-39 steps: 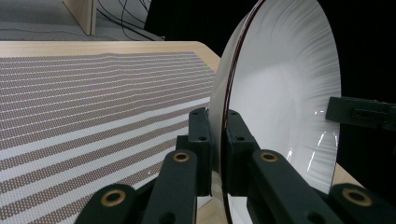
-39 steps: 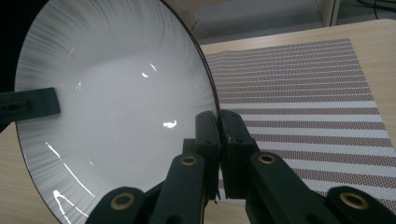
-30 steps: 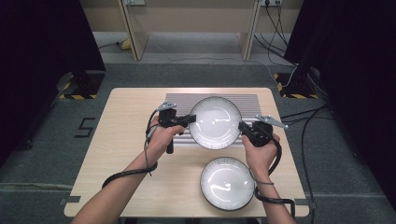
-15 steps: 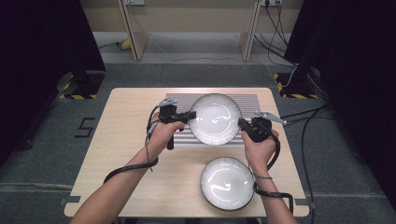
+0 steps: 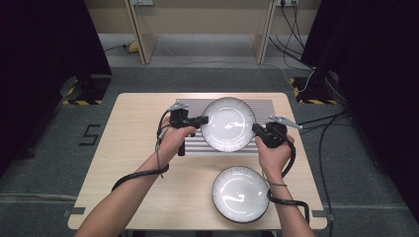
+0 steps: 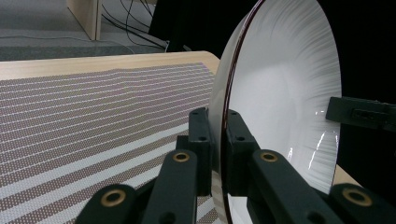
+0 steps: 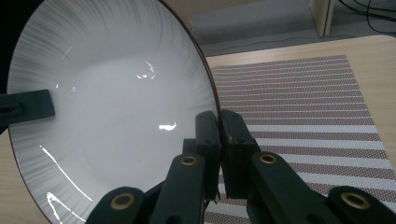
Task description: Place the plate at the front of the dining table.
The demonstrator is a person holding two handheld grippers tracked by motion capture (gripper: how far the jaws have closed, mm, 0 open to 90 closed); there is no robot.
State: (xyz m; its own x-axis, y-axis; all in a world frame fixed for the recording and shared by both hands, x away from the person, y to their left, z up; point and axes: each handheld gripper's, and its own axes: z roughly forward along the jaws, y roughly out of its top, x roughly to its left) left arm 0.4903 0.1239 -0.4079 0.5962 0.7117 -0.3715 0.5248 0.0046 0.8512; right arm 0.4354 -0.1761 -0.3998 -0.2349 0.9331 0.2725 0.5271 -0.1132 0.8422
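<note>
A white plate with a dark rim (image 5: pixel 228 123) hangs over the striped placemat (image 5: pixel 192 144), held by its two opposite edges. My left gripper (image 5: pixel 201 120) is shut on the plate's left rim, and its pads pinch the rim of the plate (image 6: pixel 285 93) in the left gripper view (image 6: pixel 217 126). At the right rim my right gripper (image 5: pixel 256 129) is shut as well, its jaws clamped on the edge of the plate (image 7: pixel 107 107) in the right gripper view (image 7: pixel 219 126). A second, similar plate (image 5: pixel 240 193) lies flat on the table near the front right.
The wooden table (image 5: pixel 133 128) has bare wood at its left and along the front left. The grey striped placemat (image 7: pixel 303 102) covers the far middle. Cables trail from both grippers across the table and the floor. Dark curtains and desk legs stand beyond the table.
The held plate and both grippers have drifted slightly toward the far side of the table. Both grips are unchanged, and the plate on the table has not moved.
</note>
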